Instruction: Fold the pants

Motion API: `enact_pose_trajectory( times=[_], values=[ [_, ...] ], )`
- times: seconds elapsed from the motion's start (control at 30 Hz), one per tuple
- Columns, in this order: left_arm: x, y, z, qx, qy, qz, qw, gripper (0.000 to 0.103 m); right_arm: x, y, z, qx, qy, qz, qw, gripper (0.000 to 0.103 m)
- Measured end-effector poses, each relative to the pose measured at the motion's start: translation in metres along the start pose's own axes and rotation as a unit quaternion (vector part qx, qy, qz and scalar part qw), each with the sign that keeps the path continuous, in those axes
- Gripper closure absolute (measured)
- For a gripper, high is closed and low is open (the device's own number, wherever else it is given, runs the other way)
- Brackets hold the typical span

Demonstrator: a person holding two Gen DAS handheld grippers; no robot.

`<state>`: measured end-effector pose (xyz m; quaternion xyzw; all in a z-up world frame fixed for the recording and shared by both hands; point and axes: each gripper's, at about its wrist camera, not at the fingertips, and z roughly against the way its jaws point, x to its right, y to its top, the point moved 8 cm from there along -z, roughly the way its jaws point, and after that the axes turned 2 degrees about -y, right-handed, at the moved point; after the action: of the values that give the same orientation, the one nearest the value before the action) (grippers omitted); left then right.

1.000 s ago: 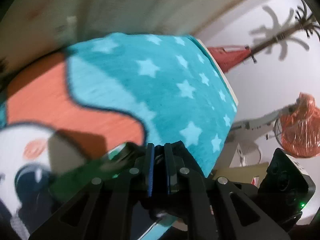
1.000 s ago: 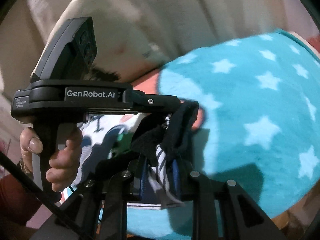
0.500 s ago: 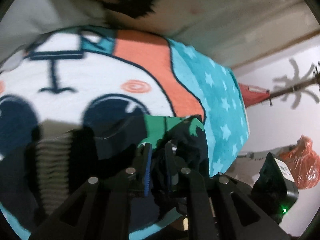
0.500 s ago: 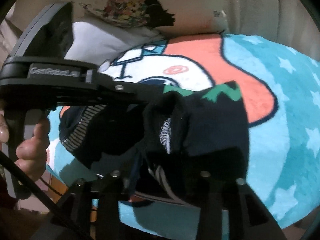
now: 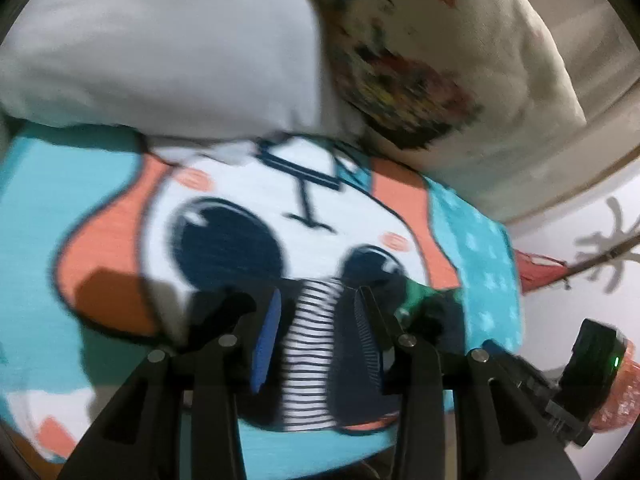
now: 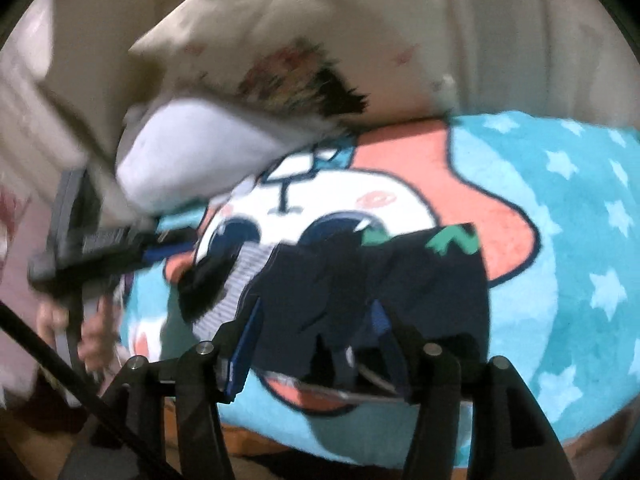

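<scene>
1. The pants [image 6: 360, 280] lie folded on the cartoon blanket [image 6: 560, 208], long axis 9-to-3.
2. Left gripper [image 5: 318, 320] and right gripper [image 6: 316, 336]: jaws wide, empty, pants at 12, equally near.

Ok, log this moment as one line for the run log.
task: fold pants | left gripper: open over striped part | right gripper: open | pants: lying on blanket | pillows: behind

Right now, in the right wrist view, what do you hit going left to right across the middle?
Left gripper in the person's hand → striped waistband → dark pants lying on the blanket → orange patch → teal starred blanket.
</scene>
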<state>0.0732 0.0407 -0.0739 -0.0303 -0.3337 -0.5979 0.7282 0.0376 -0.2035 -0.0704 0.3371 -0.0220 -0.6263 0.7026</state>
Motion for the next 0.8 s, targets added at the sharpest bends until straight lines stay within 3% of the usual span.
enact_pose_trajectory(
  times=[0.17, 0.3, 0.4, 0.57, 0.7, 0.8],
  values=[
    [-0.036, 0.004, 0.022, 0.026, 0.029, 0.028, 0.9988, 0.066, 0.018, 0.002, -0.039, -0.030, -0.006, -0.050, 0.998, 0.049],
    [-0.059, 0.001, 0.032, 0.036, 0.045, 0.058, 0.9967, 0.066, 0.028, -0.017, -0.080, -0.090, -0.048, -0.026, 0.994, 0.049],
    [-0.077, -0.007, 0.039, 0.040, 0.055, 0.077, 0.9947, 0.065, 0.023, -0.011, -0.072, -0.083, -0.054, -0.018, 0.995, 0.049],
    [-0.092, -0.026, 0.033, 0.028, 0.058, 0.094, 0.9934, 0.062, -0.022, 0.021, -0.045, -0.053, -0.014, 0.022, 0.998, 0.044],
    [-0.092, -0.044, 0.021, 0.007, 0.050, 0.096, 0.9941, 0.062, -0.071, 0.029, -0.073, -0.100, 0.051, 0.039, 0.993, 0.042],
    [-0.091, -0.057, 0.014, -0.004, 0.046, 0.096, 0.9943, 0.062, -0.112, 0.023, -0.106, -0.157, 0.085, 0.061, 0.982, 0.042]
  ],
)
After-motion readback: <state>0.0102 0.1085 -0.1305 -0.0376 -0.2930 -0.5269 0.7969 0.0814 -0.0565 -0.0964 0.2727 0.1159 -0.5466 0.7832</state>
